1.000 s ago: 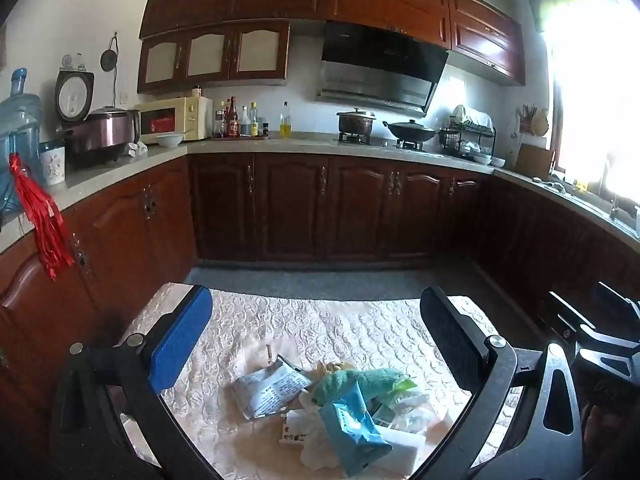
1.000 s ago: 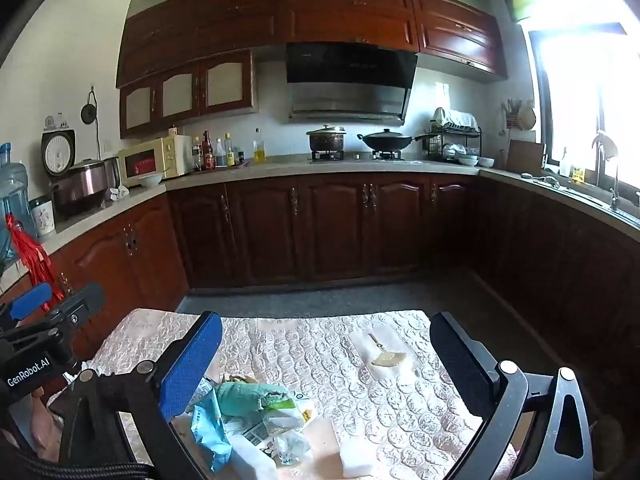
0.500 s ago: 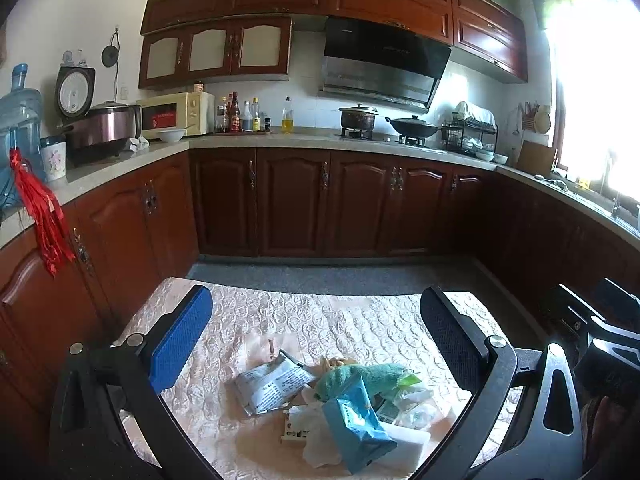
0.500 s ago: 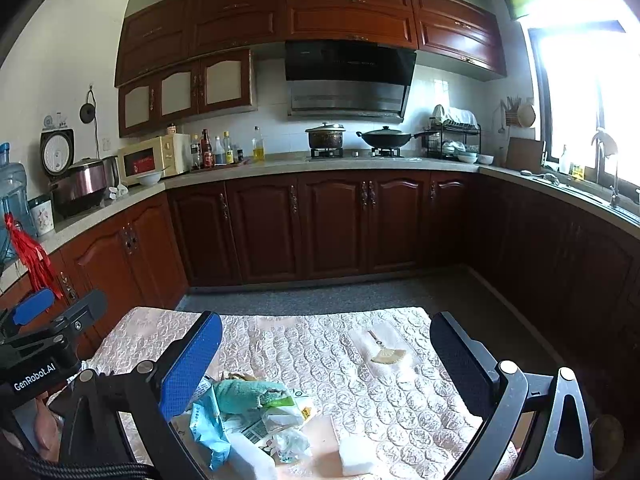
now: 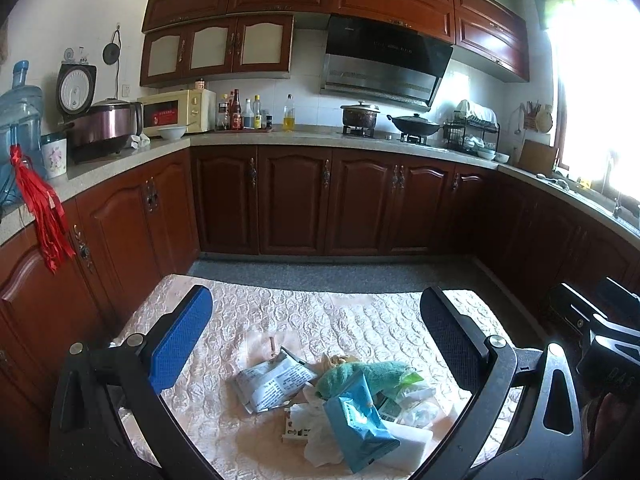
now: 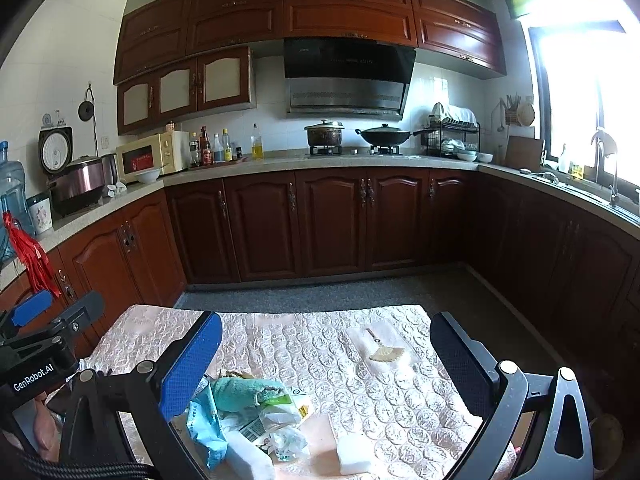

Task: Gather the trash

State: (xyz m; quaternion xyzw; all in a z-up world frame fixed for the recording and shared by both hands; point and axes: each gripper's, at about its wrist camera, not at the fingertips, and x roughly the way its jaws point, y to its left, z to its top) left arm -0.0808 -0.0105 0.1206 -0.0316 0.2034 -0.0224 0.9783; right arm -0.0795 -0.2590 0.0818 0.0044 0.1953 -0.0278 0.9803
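Both pairs of fingers are spread wide and hold nothing. On the left gripper (image 5: 316,344) one finger has a blue pad (image 5: 180,340) and the other a black pad (image 5: 450,342), and between them, lower in the view, lies the pile of trash (image 5: 332,404). The right gripper (image 6: 326,360) also has a blue pad (image 6: 192,364) and a black one (image 6: 460,368); from its view the pile sits near the blue pad, at the lower left.

The trash rests on a small counter covered with a pale quilted cloth (image 5: 320,320), close to the near edge. In the pile I can see a white printed packet (image 5: 272,384), a green cloth (image 5: 368,374) over it to the right, a blue wrapper (image 5: 358,424) in front, some crumpled clear plastic (image 5: 416,404), and a white foam block (image 5: 408,444) under the blue wrapper. A second white block (image 6: 354,454) lies apart from the pile, to its right in the right wrist view. Further back on the cloth, well apart from the pile, lies a small brush with a fan-shaped head (image 6: 384,354) on a clear flat sheet.

Neither gripper touches the trash. Behind the counter stand dark wooden kitchen cabinets (image 5: 296,200), with a yellow microwave (image 5: 178,112) at the left.
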